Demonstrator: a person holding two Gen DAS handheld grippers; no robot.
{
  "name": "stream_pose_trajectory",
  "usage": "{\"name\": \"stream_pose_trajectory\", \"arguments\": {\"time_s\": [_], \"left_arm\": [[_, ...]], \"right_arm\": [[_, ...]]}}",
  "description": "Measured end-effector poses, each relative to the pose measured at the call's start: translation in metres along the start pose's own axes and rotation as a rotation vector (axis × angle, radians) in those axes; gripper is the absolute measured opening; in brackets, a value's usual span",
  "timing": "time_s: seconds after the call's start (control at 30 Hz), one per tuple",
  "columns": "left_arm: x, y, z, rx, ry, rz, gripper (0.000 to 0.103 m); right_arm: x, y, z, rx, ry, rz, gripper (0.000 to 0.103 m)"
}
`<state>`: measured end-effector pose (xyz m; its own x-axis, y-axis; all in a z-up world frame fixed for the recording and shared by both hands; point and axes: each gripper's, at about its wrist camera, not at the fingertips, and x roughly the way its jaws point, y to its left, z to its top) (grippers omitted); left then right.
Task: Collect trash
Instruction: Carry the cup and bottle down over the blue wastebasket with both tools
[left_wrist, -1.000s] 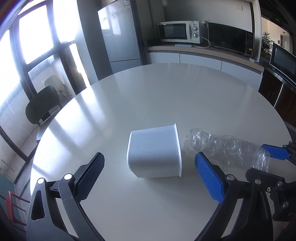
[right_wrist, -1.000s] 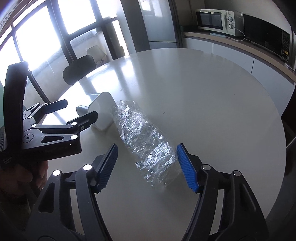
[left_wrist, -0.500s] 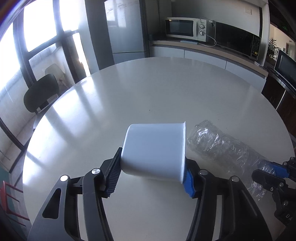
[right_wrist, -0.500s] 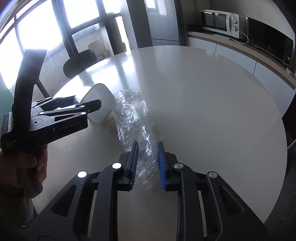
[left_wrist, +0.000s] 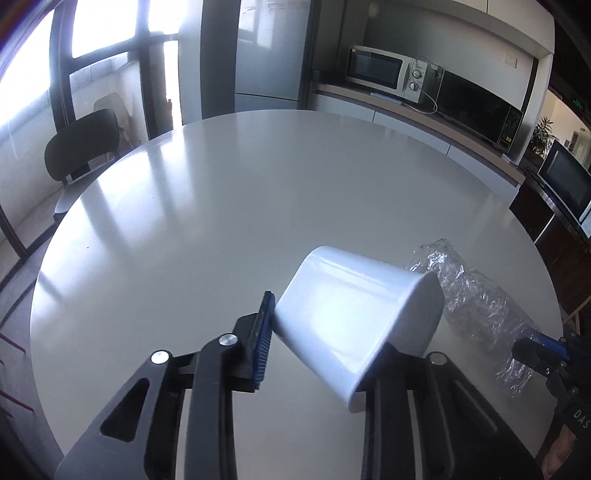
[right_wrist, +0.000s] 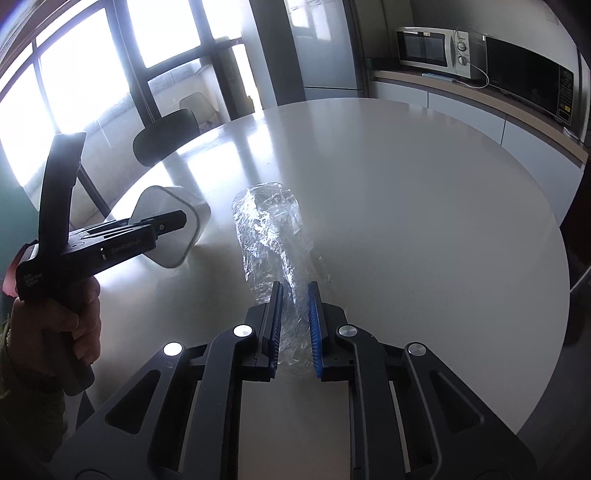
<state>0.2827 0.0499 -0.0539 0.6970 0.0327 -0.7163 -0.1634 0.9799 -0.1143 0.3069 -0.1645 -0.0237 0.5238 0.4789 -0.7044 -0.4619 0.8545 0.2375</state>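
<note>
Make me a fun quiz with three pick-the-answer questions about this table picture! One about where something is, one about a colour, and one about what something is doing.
1. Where is the microwave?
A. On the round table
B. On the counter behind the table
C. On the black chair

2. What colour is the bin that the left gripper holds?
A. White
B. Red
C. Green

3. What is the right gripper doing?
A. Hanging over bare table with nothing between its fingers
B. Holding a cup
C. Pinching the crinkly clear plastic wrapper

Answers:
1. B: the microwave stands on the counter beyond the round table.
2. A: the bin tilted between the closing fingers of the left gripper is plain white.
3. C: the blue pads of the right gripper are closing tight on the near end of the plastic wrapper.
</note>
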Motion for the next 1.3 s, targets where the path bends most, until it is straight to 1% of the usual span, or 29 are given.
{"name": "stream_pose_trajectory", "arguments": {"time_s": [0.1,0.23,0.4,0.53,0.67,0.83,1.0,1.2,1.3], "left_arm": [[-0.008,0.007,-0.010,-0.012,-0.010,0.006,0.026],[-0.030,0.015,-0.025,-0.029,-0.028,-0.010,0.026],[-0.080,0.018,-0.042,-0.016,-0.091,-0.034,0.026],[-0.121,0.024,-0.063,-0.004,-0.131,-0.050,0.026],[-0.150,0.029,-0.087,0.003,-0.145,-0.059,0.026],[-0.173,0.037,-0.119,0.008,-0.133,-0.057,0.026],[-0.184,0.047,-0.152,0.007,-0.101,-0.049,0.026],[-0.188,0.058,-0.187,0.016,-0.039,-0.041,0.026],[-0.180,0.063,-0.200,0.024,-0.003,-0.030,0.026]], "right_arm": [[-0.009,0.006,-0.008,0.003,-0.013,0.005,0.012],[-0.025,0.017,-0.019,0.001,-0.028,0.008,0.012],[-0.057,0.036,-0.034,-0.017,-0.067,0.029,0.012],[-0.084,0.053,-0.049,-0.036,-0.092,0.057,0.012],[-0.100,0.070,-0.070,-0.058,-0.081,0.089,0.012],[-0.109,0.086,-0.103,-0.087,-0.037,0.119,0.012],[-0.114,0.103,-0.135,-0.122,0.018,0.162,0.012],[-0.119,0.124,-0.163,-0.182,0.076,0.209,0.012],[-0.113,0.131,-0.173,-0.201,0.109,0.220,0.012]]}}
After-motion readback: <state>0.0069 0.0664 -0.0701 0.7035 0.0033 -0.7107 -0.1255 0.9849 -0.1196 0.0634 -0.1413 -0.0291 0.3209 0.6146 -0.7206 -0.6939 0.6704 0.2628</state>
